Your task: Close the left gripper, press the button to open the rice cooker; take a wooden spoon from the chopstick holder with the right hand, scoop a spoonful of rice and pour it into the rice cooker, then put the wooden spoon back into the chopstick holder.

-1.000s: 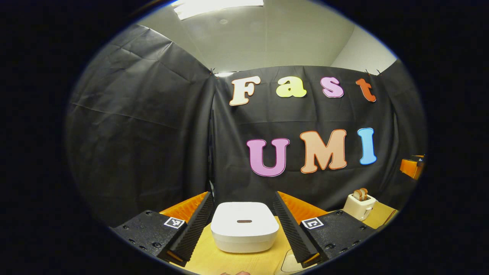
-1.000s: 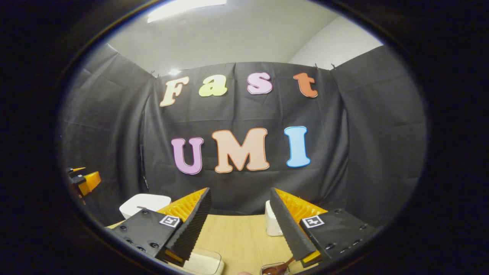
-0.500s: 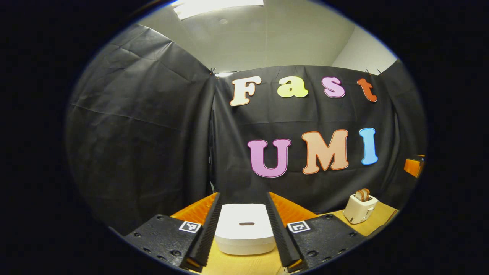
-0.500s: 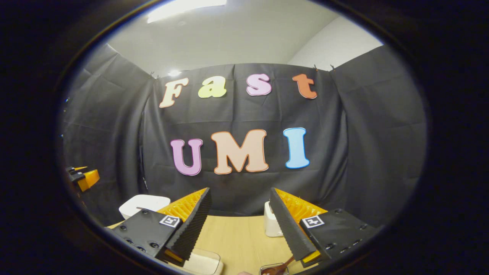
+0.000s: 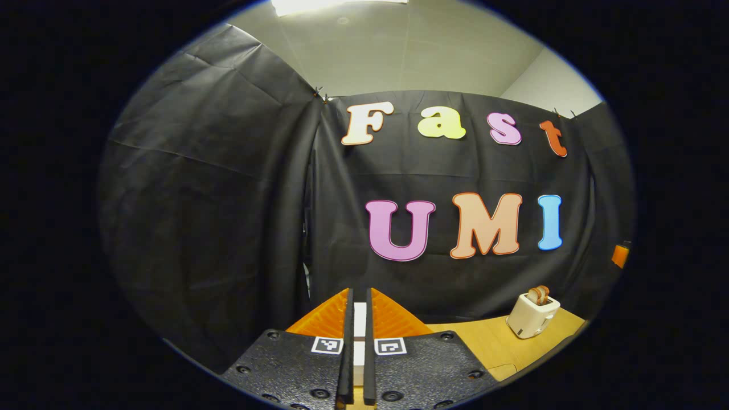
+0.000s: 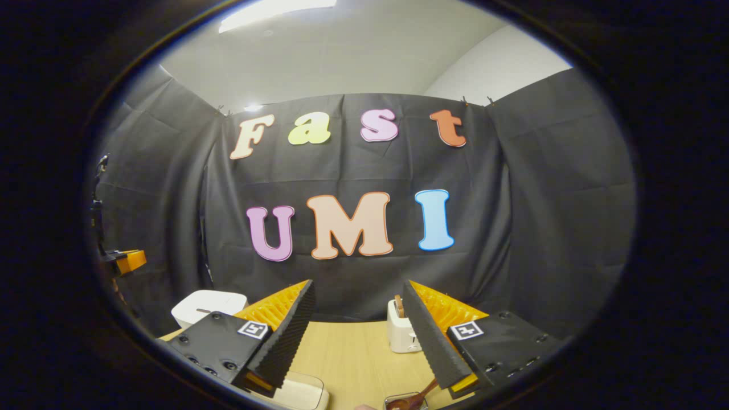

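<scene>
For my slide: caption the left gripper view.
Left hand-held gripper shut, aimed at the white rice cooker; toaster beyond.

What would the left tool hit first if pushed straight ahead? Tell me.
Most likely the white rice cooker: a strip of it shows through the slit between the left tool's nearly shut fingers. Its distance is unclear.

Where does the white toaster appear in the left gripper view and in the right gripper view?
Left gripper view: the toaster stands at the lower right, on the table.
Right gripper view: the toaster stands at the lower centre.
Shared landmark: the white rice cooker, left of the toaster in both.
</scene>
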Demonstrator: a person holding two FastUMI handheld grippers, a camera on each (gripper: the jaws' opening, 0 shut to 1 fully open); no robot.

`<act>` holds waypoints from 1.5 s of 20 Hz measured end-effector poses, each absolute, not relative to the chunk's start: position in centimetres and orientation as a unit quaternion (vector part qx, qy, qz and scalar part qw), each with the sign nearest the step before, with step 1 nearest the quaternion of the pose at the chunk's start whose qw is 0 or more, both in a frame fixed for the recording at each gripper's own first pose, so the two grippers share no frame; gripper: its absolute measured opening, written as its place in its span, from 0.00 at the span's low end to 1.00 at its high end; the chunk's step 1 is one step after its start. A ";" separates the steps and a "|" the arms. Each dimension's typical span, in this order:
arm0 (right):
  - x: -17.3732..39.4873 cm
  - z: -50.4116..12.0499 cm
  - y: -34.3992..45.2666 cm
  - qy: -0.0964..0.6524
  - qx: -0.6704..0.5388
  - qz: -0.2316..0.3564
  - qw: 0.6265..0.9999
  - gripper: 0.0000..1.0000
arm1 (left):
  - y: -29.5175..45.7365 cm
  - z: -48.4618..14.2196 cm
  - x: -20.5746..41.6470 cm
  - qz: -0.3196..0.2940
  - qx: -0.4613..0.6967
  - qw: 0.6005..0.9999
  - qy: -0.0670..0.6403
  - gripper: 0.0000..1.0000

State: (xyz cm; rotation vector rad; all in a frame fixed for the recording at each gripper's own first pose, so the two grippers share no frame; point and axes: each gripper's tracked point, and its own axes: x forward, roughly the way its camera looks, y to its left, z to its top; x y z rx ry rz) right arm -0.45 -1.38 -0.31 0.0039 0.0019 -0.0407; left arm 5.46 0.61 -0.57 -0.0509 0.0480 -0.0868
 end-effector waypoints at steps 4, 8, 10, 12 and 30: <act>-0.7 -0.3 -1.8 0.002 -0.007 -0.035 0.999 0.94 | 1.5 -1.4 8.5 -0.042 -0.031 0.998 0.025 0.00; -1.3 -0.2 -2.1 0.000 -0.014 -0.051 0.999 0.98 | 0.8 -4.1 11.0 -0.065 -0.045 0.995 0.056 0.00; -1.5 -0.1 -2.2 0.001 -0.019 -0.058 0.998 1.00 | 0.7 -6.0 12.5 -0.070 -0.037 0.994 0.073 0.00; -1.7 -0.3 -2.2 0.003 -0.024 -0.065 0.998 1.00 | 0.6 -7.5 13.9 -0.075 -0.033 0.993 0.087 0.00; -2.5 -1.3 -3.1 0.023 -0.047 -0.102 0.993 1.00 | -1.1 -20.8 15.8 -0.105 -0.038 0.967 0.229 0.00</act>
